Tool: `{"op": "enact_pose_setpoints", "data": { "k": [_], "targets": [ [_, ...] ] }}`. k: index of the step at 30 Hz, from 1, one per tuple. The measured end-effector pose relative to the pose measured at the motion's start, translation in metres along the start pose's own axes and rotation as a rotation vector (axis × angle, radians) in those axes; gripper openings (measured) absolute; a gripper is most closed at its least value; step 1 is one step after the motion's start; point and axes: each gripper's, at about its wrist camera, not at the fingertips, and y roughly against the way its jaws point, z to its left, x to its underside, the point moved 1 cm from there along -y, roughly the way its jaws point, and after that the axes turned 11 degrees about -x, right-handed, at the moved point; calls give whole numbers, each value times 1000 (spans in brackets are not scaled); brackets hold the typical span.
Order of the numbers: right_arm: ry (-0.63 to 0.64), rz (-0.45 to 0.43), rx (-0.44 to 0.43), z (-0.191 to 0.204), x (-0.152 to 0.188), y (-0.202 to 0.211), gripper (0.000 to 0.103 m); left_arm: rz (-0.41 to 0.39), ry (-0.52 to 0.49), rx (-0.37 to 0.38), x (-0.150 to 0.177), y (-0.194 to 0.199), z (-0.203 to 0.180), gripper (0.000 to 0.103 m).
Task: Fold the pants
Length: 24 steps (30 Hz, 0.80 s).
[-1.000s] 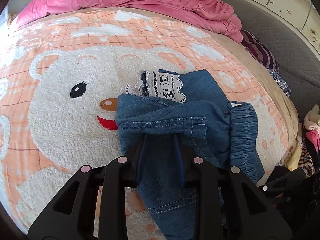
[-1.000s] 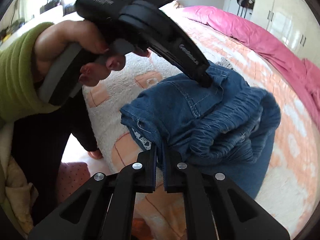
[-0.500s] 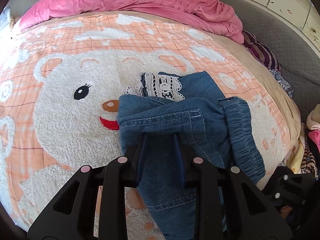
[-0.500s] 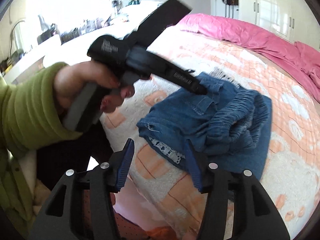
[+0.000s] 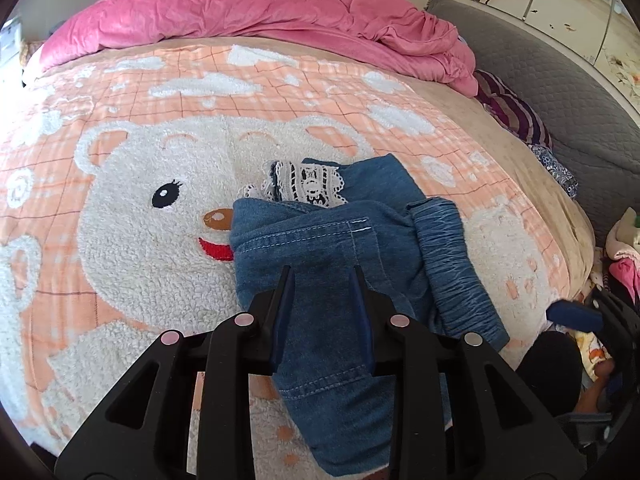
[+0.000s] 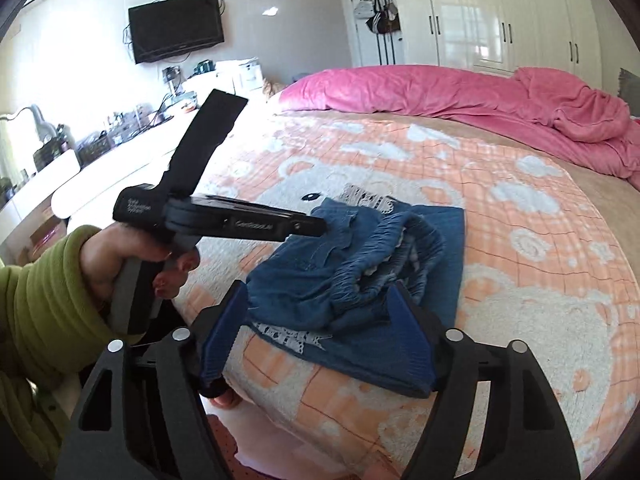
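The pants [image 5: 328,256] lie bunched on my bear blanket [image 5: 132,216] near the bed's [image 6: 600,216] foot edge, denim folded over itself, the gathered waistband [image 5: 452,264] to the right and a lace cuff [image 5: 308,184] poking out at the far side. My left gripper [image 5: 322,280] hangs over the top layer with a moderate gap between its fingers [image 5: 285,284]; from the right wrist view its tip meets the cloth at the fold, though I cannot tell whether any denim is actually pinched. The change lies with my right gripper [image 6: 316,304]: a second ago its jaws were nearly together on the near edge of the pants, half a second ago they had parted, and now they stand wide apart, holding nothing, drawn back from the bundle toward the bed's edge. I judge that this fold has been released and laid down, yet the heap is loose and uneven, so the task looks only partly done; smoothing or another fold probably remains. No containers appear in either view; the pink duvet [image 5: 256,16] lies heaped at the far end of the bed, well apart from the pants.
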Motion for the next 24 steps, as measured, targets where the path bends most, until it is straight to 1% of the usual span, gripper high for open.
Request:
{"op": "enact_pose_setpoints", "data": {
  "k": [4, 8, 10, 11, 16, 19, 21, 23, 24],
  "targets": [
    [-19, -2, 35, -5, 0, -1, 72, -23, -5, 0, 0, 11, -2, 27],
    [-39, -8, 66, -8, 1, 2, 76, -40, -11, -1, 1, 20, -4, 32],
    [-39, -13, 91, -10, -1, 3, 77, -48, -13, -8, 1, 23, -3, 33],
    [-39, -14, 104, -10, -1, 3, 78, -52, -13, -10, 1, 25, -2, 36],
    [-80, -29, 156, -23, -5, 8, 80, -70, -11, -28, 4, 32, 2, 41],
    [-109, -40, 185, -33, -8, 12, 81, -83, -8, -40, 5, 37, 5, 47],
    [-122, -50, 204, -39, -10, 15, 86, -92, -5, -48, 6, 40, 7, 51],
    [-131, -62, 239, -44, -14, 17, 87, -99, 2, -54, 6, 44, 9, 59],
    [-132, -63, 256, -47, -16, 17, 87, -103, 6, -58, 7, 45, 10, 61]
  ]
}}
